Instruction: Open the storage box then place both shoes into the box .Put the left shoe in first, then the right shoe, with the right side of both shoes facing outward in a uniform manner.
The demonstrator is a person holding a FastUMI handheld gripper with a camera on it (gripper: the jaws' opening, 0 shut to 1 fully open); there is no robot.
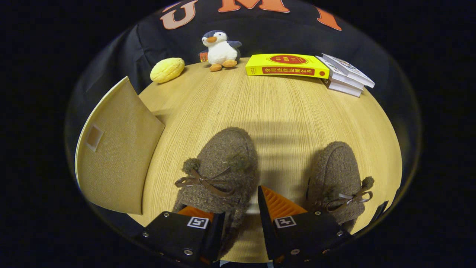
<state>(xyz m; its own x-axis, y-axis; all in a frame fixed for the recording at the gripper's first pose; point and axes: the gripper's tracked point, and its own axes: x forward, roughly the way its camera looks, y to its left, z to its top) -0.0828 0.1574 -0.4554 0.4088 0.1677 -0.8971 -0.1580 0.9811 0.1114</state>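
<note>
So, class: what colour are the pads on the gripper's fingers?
Orange, ribbed pads, best seen in the gripper view; the gripper is open around the left shoe.

A staged booth dressed as a home: a round wooden table stands against a black cloth wall. At the far edge sit a plush penguin, a yellow bun toy and books; fuzzy slippers lie near, a fabric box at left
</note>
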